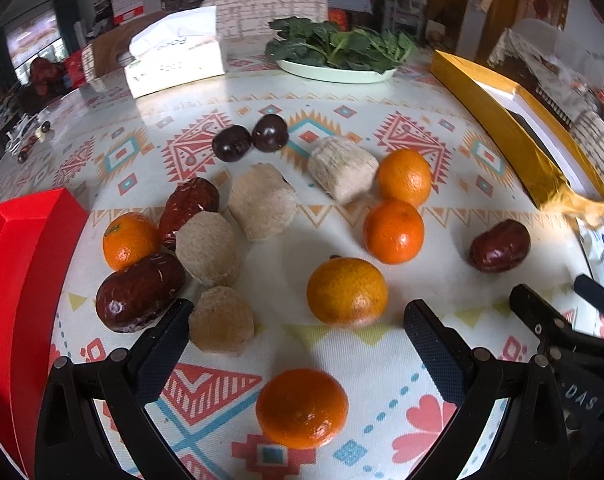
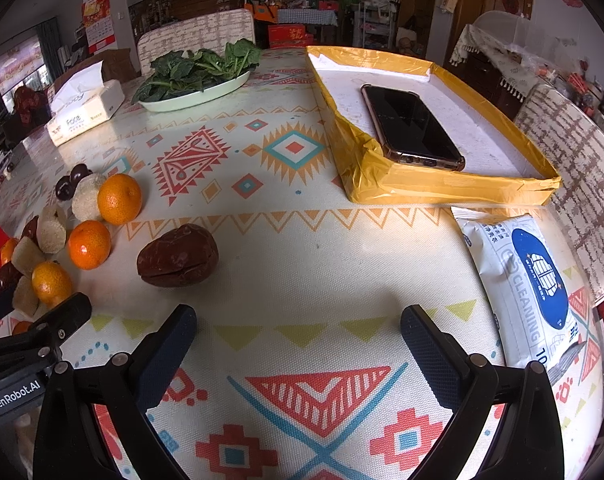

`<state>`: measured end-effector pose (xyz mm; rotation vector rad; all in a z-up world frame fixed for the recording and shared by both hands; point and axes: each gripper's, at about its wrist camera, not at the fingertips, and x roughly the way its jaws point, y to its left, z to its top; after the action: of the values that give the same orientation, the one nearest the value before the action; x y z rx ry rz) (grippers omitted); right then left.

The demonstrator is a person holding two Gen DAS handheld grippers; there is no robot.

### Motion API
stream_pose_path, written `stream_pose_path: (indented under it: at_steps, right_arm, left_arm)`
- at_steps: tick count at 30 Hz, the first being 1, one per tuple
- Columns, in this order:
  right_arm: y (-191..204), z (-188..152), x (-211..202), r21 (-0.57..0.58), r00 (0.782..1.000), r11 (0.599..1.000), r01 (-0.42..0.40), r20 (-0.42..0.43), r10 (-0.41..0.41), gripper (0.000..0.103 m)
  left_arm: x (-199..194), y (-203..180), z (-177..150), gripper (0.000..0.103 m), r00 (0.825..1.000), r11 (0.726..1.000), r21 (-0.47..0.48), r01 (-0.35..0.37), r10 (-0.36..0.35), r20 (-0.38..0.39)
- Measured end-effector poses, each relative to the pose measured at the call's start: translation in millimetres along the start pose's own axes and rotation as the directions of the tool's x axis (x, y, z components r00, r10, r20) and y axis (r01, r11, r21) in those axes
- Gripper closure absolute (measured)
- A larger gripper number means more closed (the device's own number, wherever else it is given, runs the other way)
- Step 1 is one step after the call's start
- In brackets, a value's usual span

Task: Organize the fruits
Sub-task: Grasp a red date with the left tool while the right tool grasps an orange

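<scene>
1. On the patterned tablecloth (image 1: 381, 380), taking the yellow-taped tray (image 2: 421, 184) as landmark: the fruit lies scattered to the tray's left.
2. Mandarins: five in the left wrist view; one (image 1: 302, 408) lies between the left gripper's (image 1: 298, 332) fingers, another (image 1: 346, 292) just beyond their tips.
3. Red dates: one (image 2: 178, 255) lies alone between the tray and the heap; others touch pale fibrous chunks (image 1: 208, 248) farther left.
4. Dark round fruits (image 1: 250, 138): two, touching, behind the heap.
5. Red box (image 1: 22, 248): at the far side of the heap from the tray.
6. Tray contents: a phone (image 2: 411, 128).
7. Left gripper: spread wide, holding nothing.
8. Right gripper (image 2: 298, 332): spread wide, empty, over bare cloth in front of the tray.
</scene>
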<state>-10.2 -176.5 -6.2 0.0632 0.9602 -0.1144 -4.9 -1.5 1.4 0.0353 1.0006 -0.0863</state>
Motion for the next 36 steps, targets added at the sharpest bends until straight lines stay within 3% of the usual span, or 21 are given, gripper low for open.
stream_pose_path:
  at_steps: [7, 9, 11, 14, 17, 18, 22, 24, 26, 31, 33, 35, 36]
  right_arm:
    - [-4.2, -3.3, -4.3, 0.035, 0.999, 0.999, 0.030, -0.043, -0.028, 0.000]
    - [-4.0, -4.6, -5.3, 0.033, 0.998, 0.999, 0.032, -0.048, -0.031, 0.000]
    - [-4.0, -4.2, -5.0, 0.032, 0.998, 0.999, 0.030, -0.053, -0.028, 0.000]
    - [-4.3, -2.6, -4.0, 0.022, 0.998, 0.999, 0.024, -0.061, -0.022, 0.000]
    - [-3.8, -5.1, -5.2, 0.008, 0.999, 1.000, 0.015, -0.047, -0.015, 0.000]
    - [-3.8, -6.1, -5.5, 0.008, 0.999, 1.000, 0.014, -0.040, -0.014, 0.000]
    - [-3.1, -8.4, -7.7, 0.012, 0.999, 1.000, 0.020, -0.041, -0.020, 0.000]
    - [-2.9, -9.6, -9.2, 0.011, 0.999, 1.000, 0.015, -0.046, -0.015, 0.002]
    - [-1.9, -11.7, -15.5, 0.009, 0.999, 1.000, 0.003, -0.042, -0.002, 0.018]
    - [12.5, -19.7, -46.5, 0.004, 0.980, 0.981, -0.194, 0.043, 0.193, 0.028]
    - [28.2, -20.5, -55.8, -0.041, 0.959, 0.960, -0.276, 0.061, 0.278, 0.030]
    - [52.4, -20.9, -61.8, -0.107, 0.934, 0.932, -0.345, 0.054, 0.352, 0.032]
    - [64.2, -21.2, -62.9, -0.139, 0.926, 0.920, -0.367, 0.046, 0.376, 0.033]
  left_arm:
    - [-5.4, 1.0, -8.1, 0.000, 0.999, 0.997, 0.056, 0.047, -0.047, 0.001]
    - [-13.0, 3.1, -12.2, 0.006, 0.996, 0.994, 0.061, 0.086, -0.087, 0.015]
    - [-29.4, 7.4, -16.4, 0.010, 0.992, 0.992, 0.074, 0.102, -0.107, 0.066]
    - [-66.6, 23.0, -21.6, 0.010, 0.971, 0.992, 0.079, 0.100, -0.115, 0.208]
    - [-97.7, 49.0, -26.3, 0.010, 0.940, 0.999, 0.042, 0.015, -0.028, 0.340]
    - [-104.3, 60.1, -28.3, 0.010, 0.925, 0.999, 0.027, -0.043, 0.030, 0.378]
    - [-110.7, 92.1, -38.3, 0.010, 0.904, 0.985, -0.031, -0.168, 0.166, 0.393]
    - [-113.0, 108.0, -44.3, 0.010, 0.909, 0.986, -0.060, -0.154, 0.165, 0.384]
    - [-118.1, 120.7, -50.9, 0.010, 0.910, 0.988, -0.080, -0.133, 0.153, 0.385]
    - [-128.5, 134.9, -64.6, 0.011, 0.916, 0.992, -0.096, -0.085, 0.116, 0.385]
    - [-129.9, 140.1, -63.7, 0.031, 0.925, 0.994, -0.096, -0.043, 0.076, 0.373]
    - [-126.9, 140.4, -62.3, 0.043, 0.938, 0.996, -0.087, -0.003, 0.033, 0.345]
    - [-125.2, 140.7, -62.5, 0.044, 0.943, 0.997, -0.082, 0.016, 0.012, 0.333]
